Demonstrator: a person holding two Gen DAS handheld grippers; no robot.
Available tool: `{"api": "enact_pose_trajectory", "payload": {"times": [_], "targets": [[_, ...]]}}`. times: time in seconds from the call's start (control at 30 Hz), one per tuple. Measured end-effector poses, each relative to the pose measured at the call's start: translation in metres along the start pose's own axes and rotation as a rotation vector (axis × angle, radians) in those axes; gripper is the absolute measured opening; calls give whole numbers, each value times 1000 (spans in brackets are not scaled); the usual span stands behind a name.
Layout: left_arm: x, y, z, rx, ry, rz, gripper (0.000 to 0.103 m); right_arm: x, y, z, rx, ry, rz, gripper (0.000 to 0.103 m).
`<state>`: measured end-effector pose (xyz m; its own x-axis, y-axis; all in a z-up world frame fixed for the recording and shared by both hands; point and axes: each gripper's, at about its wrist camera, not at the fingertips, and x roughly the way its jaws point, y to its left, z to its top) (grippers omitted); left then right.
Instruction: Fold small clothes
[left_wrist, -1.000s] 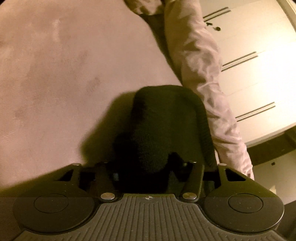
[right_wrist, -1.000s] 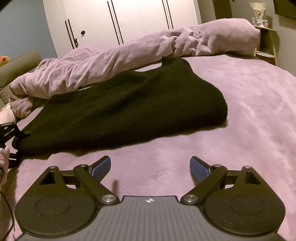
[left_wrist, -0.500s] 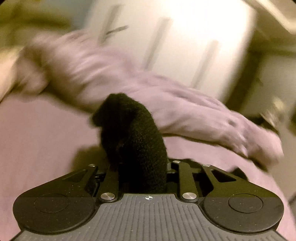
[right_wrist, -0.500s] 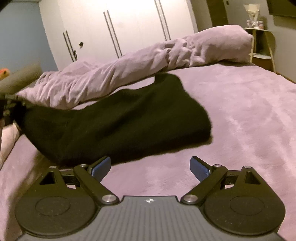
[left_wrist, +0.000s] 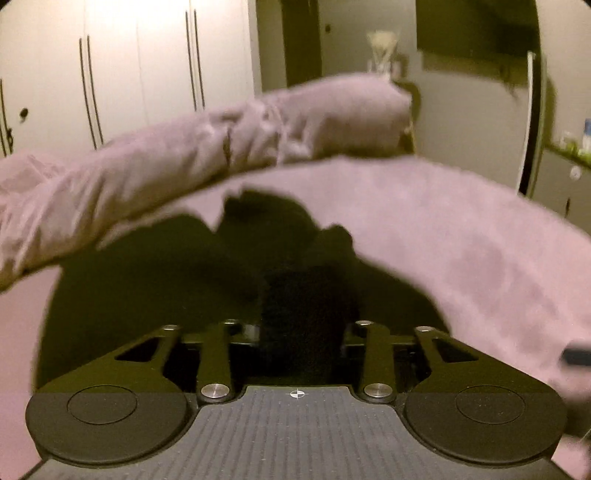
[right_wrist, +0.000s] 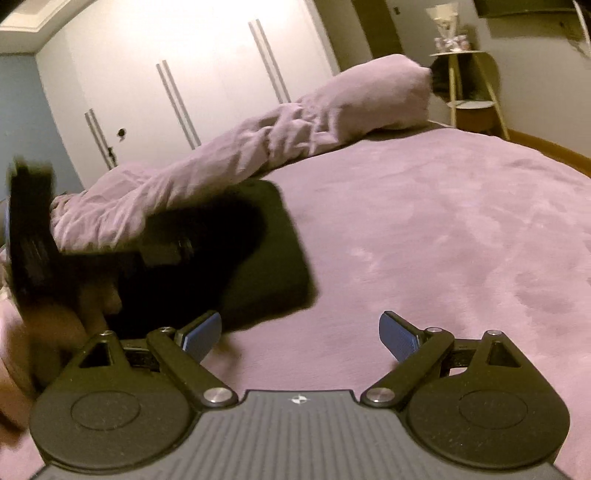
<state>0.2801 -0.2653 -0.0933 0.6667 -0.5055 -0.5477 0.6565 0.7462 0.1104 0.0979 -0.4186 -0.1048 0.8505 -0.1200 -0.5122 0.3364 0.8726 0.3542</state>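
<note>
A black knit garment (right_wrist: 269, 254) lies on the pink bed cover (right_wrist: 443, 229), partly folded over itself. My left gripper (left_wrist: 301, 325) is shut on an edge of the black garment (left_wrist: 177, 266) and holds it lifted over the rest of the cloth. The left gripper and the hand holding it also show blurred in the right wrist view (right_wrist: 33, 236), at the far left above the garment. My right gripper (right_wrist: 300, 332) is open and empty, low over the bed just right of the garment's near corner.
A rolled pink duvet (right_wrist: 240, 155) lies along the far side of the bed. White wardrobe doors (right_wrist: 184, 74) stand behind it. A small side table (right_wrist: 469, 88) stands at the far right corner.
My left gripper has swung round and carried the garment's edge across over the rest of the cloth. My right gripper has stayed open and tilted slightly.
</note>
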Motion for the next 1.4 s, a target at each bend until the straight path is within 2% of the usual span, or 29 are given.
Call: {"api": "enact_pose_trajectory", "payload": {"times": [0.03,0.1,0.17,0.23,0.33,0.4,0.47,0.57,0.67,0.73,0.77,0.9,0.93,0.97,1.0,1.07,1.13,1.17,1.2,1.27,1.3,1.37,1.4], "targets": [[-1,0,-5,-7,0,-9,64,1,-5,1,9,-1,-3,93],[-14,-2,-5,-11,-17,-52,89,1,-12,3,27,-8,-3,93],[-33,-1,-8,-42,-34,-82,97,4,-15,7,36,-15,9,93],[-54,3,-8,-89,-17,-99,97,8,-14,13,48,-28,30,93],[-80,21,-24,-186,70,7,98,16,-5,26,79,-35,126,93],[-92,44,-41,-283,108,45,98,27,6,41,85,-26,206,93],[-109,67,-60,-379,137,125,98,39,19,57,102,-18,287,93],[-129,102,-86,-499,172,225,98,62,43,82,34,-2,385,92],[-145,130,-105,-590,199,296,98,99,71,102,-27,86,453,86],[-148,143,-111,-625,210,329,98,128,84,110,4,139,462,86],[-149,148,-112,-627,218,340,98,149,89,114,33,195,470,83],[-159,157,-116,-624,228,373,98,213,107,118,58,345,397,80],[-159,158,-117,-633,236,377,98,224,107,114,77,390,389,69],[-156,158,-116,-643,244,371,98,235,110,112,112,426,398,44],[-156,159,-117,-652,253,358,98,241,113,112,132,453,414,37],[-154,159,-117,-662,254,343,98,245,121,115,138,475,417,38],[-150,158,-114,-648,253,337,98,249,130,111,89,513,403,42],[-151,156,-113,-644,252,347,98,250,133,108,74,531,405,31],[-153,155,-112,-647,254,354,98,247,136,105,39,514,391,24],[-156,154,-107,-666,247,354,98,234,144,112,-58,471,367,20],[-157,155,-103,-677,237,349,98,217,148,121,-98,416,374,19],[-161,157,-89,-676,195,335,98,177,142,144,-114,273,449,14],[-161,157,-82,-671,175,337,98,157,138,151,-145,207,437,14]]}}
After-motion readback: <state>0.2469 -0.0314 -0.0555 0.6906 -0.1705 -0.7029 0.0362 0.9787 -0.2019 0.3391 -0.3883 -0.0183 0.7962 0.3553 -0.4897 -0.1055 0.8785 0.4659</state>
